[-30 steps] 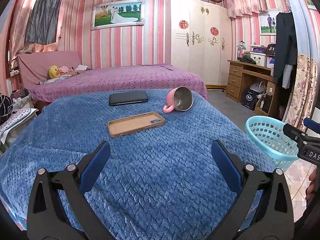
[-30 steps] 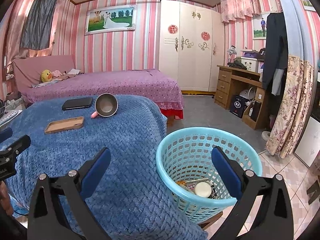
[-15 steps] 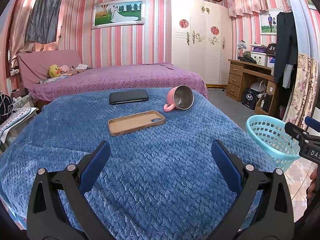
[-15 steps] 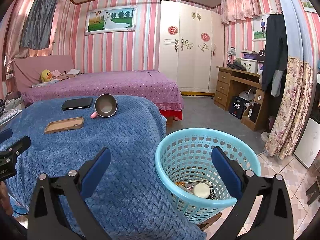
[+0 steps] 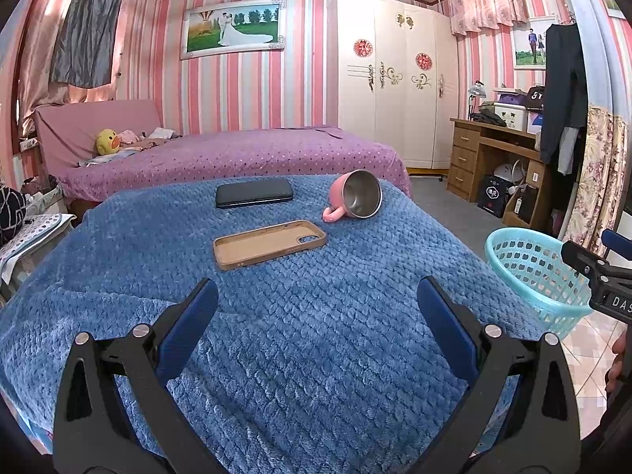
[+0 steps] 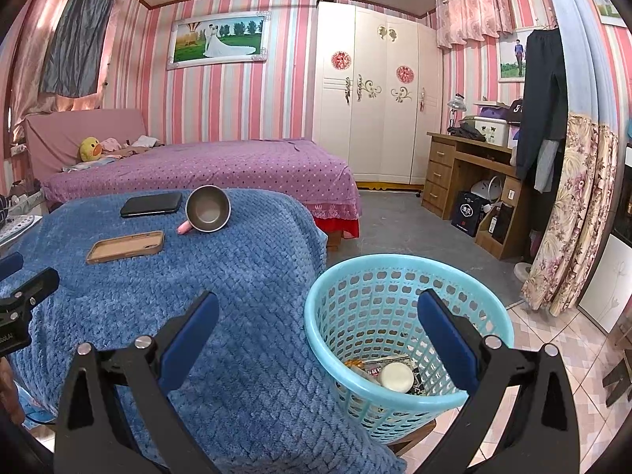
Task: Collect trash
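**Hovering with both tools empty, trash already in the basket**

Hovering over the blue blanket-covered surface [image 5: 316,335], the left tool [image 5: 316,308] is holding its two blue pads spread wide, with nothing between them. Ahead of it, well apart, a tan phone case [image 5: 269,243] is lying flat; beyond that a black phone [image 5: 254,192] is resting, and ahead to the right a pink cup [image 5: 355,200] is lying tipped on its side with its mouth facing the tool. None of these looks like trash.

The right tool [image 6: 318,324] is also standing spread and empty. Its right pad is hanging over the mouth of the basket [image 6: 395,266], and its left pad is over the blanket edge. The basket is sitting just below and ahead of this tool, touching the drape of the blanket. At its bottom some trash [image 6: 395,373] is lying: a round white piece among wrappers, too small to name further.

Judging from this, the collecting is looking finished or close to it, since no loose scrap is showing on the surface. The next move is calling for a scan of the blanket for anything missed; failing that, both tools are only needing to draw back and stay clear of the cup and phone.
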`<state>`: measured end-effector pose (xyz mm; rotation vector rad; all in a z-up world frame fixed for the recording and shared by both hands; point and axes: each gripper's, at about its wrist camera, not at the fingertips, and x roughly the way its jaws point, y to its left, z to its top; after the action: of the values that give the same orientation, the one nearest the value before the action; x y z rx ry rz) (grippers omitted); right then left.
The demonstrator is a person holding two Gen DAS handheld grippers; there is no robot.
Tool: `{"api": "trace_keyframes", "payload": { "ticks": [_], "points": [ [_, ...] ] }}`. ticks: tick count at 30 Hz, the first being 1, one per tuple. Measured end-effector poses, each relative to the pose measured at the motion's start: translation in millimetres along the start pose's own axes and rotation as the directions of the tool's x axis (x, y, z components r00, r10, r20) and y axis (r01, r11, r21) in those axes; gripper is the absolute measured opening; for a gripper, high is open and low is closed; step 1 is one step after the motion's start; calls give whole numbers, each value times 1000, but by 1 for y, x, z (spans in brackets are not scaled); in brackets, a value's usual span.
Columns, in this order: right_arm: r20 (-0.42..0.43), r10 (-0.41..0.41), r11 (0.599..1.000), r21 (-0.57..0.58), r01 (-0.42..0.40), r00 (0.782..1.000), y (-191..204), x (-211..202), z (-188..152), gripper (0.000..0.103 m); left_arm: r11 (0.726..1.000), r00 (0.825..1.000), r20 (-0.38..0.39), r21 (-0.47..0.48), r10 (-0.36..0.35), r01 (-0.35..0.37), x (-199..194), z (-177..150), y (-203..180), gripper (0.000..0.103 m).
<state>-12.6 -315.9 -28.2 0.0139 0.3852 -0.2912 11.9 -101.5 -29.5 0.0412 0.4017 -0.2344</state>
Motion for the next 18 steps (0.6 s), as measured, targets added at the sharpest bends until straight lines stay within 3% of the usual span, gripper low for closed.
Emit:
{"api": "trace_keyframes", "payload": {
  "ticks": [18],
  "points": [
    [-1,-1,1000,0,1,1000,-1,0,1,98,1000,1000,4,0,2,-2,-1,1,0,98]
  ]
}}
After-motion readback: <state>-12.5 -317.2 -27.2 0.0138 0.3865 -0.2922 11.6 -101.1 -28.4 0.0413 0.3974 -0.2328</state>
